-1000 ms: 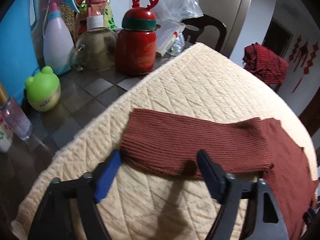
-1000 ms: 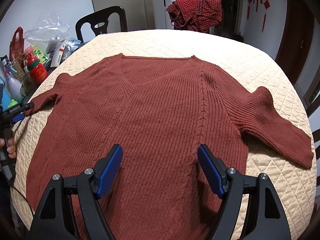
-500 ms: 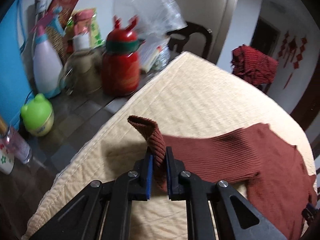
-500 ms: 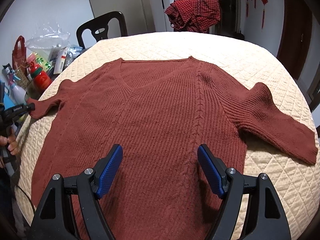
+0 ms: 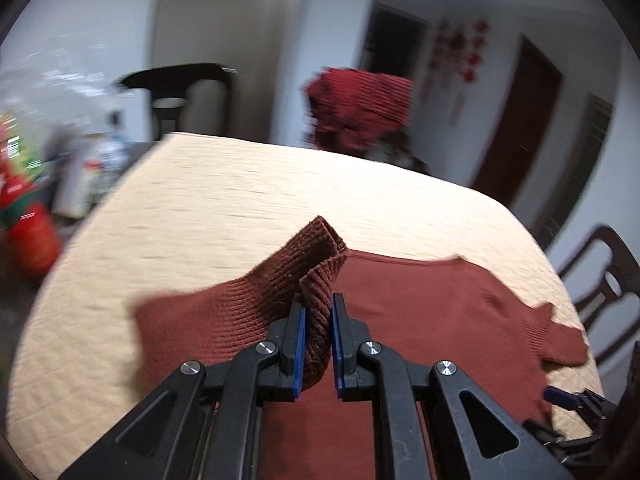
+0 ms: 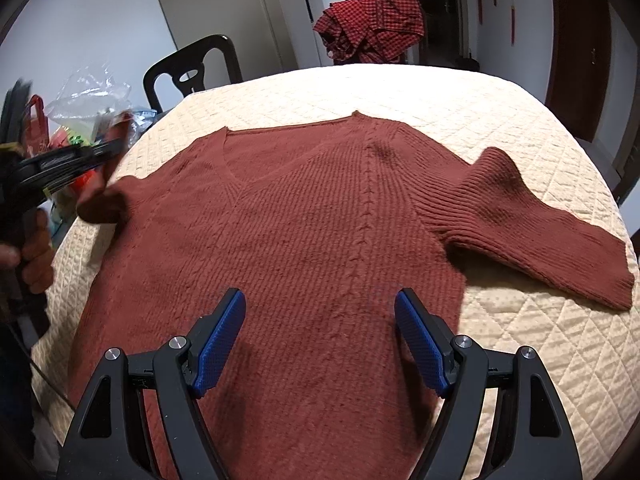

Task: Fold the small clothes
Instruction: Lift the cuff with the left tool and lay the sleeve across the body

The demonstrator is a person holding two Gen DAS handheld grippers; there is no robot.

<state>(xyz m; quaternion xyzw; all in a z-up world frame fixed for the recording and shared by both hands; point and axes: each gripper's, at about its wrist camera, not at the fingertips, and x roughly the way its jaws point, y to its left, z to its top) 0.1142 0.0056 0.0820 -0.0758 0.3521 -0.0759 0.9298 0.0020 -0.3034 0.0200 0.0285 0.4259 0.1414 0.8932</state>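
Observation:
A rust-brown knit sweater [image 6: 320, 240] lies face up on a cream quilted cover [image 6: 520, 120], its V-neck toward the far side. My left gripper [image 5: 319, 332] is shut on the cuff of the sweater's left sleeve [image 5: 316, 264] and holds it lifted off the cover. The right wrist view shows that gripper [image 6: 108, 156] blurred at the left edge, with the sleeve [image 6: 108, 200] hanging from it. My right gripper [image 6: 320, 340] stands open over the sweater's lower body, nothing between its blue pads [image 6: 222, 340]. The other sleeve [image 6: 540, 240] lies flat at the right.
A red checked garment [image 6: 372, 24] hangs over a chair behind the table. Dark chairs stand at the back left [image 6: 192, 68] and at the right [image 5: 600, 280]. Bottles, bags and a red jar [image 5: 28, 232] crowd the table's left end. A hand [image 6: 32, 252] holds the left gripper.
The left gripper closed on the sleeve cuff, then lifted it and carried it inward toward the sweater's body while rolling. The right gripper stayed open and barely shifted.

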